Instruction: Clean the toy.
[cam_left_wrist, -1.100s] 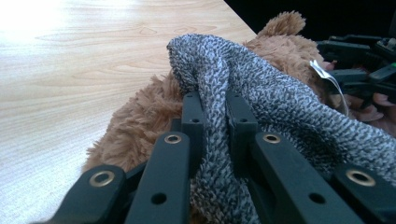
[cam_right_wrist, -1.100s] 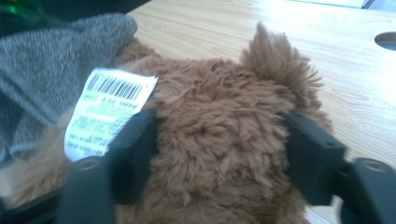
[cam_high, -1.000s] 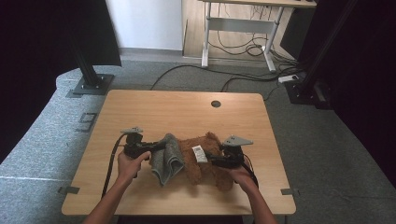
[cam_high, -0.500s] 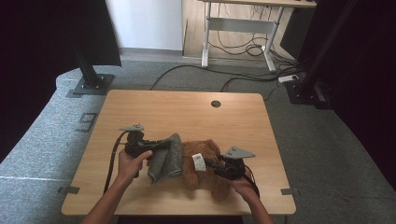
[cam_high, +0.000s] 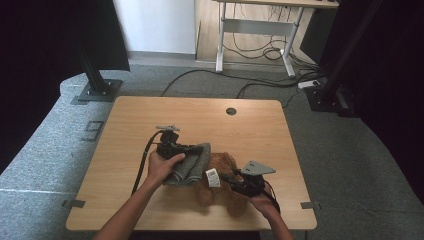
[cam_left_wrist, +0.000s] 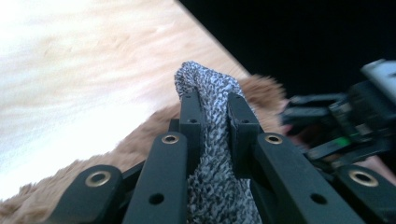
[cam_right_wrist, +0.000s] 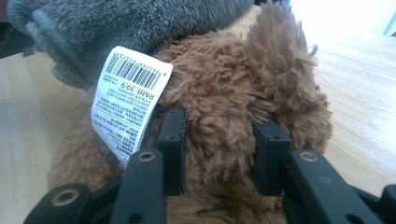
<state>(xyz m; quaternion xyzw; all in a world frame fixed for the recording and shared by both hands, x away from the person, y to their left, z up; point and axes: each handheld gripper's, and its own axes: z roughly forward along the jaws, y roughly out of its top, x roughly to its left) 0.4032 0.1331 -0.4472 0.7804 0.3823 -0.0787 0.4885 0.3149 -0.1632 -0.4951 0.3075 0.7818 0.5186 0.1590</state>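
Grey carpet and trailing cables surround the pale wooden desk (cam_high: 150, 115), and near its front edge the work is lively. Left tool (cam_high: 186, 148) is pressed tight on a speckled grey knitted garment (cam_high: 192, 165), the ribbed cloth bunched between its jaws, and since a second ago it has carried that cloth up and across over the shaggy brown plush bear (cam_high: 225, 170). Right tool (cam_high: 227, 177) has just been closing: its jaws now dig into the bear's thick fur (cam_right_wrist: 219, 130) and pin the toy down beside its white barcode tag (cam_right_wrist: 128, 95). That looks like dressing or undressing the bear, one side anchored, the other tugging. Soft, stretchy knit against deep, springy pile!
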